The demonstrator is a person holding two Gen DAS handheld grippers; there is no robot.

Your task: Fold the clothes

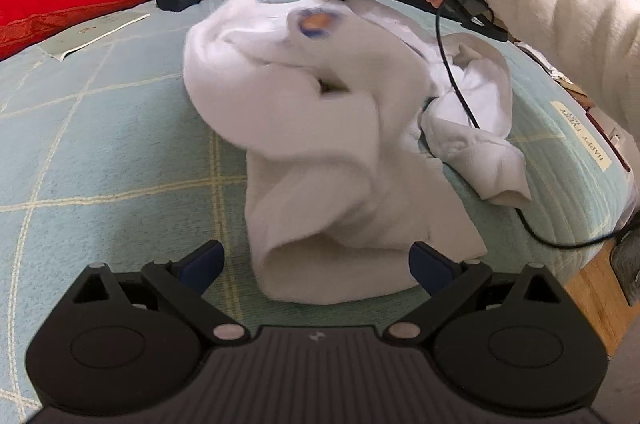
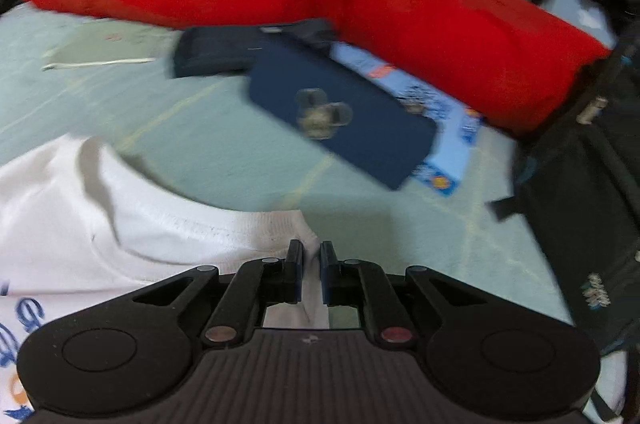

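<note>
your right tongs pinch the collar of the white shirt, left tongs gape empty by its hem; soft, light, floppy, so grab edges on the bed.

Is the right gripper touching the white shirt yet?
Touching. In the right wrist view, the right gripper has its jaws pinched on the white shirt collar edge.

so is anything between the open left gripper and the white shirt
Nothing visible. The left gripper is open right at the near fold of the white shirt on the bed. A black cable drapes over the shirt's far right side only. The right gripper is shut on the shirt's collar.
</note>
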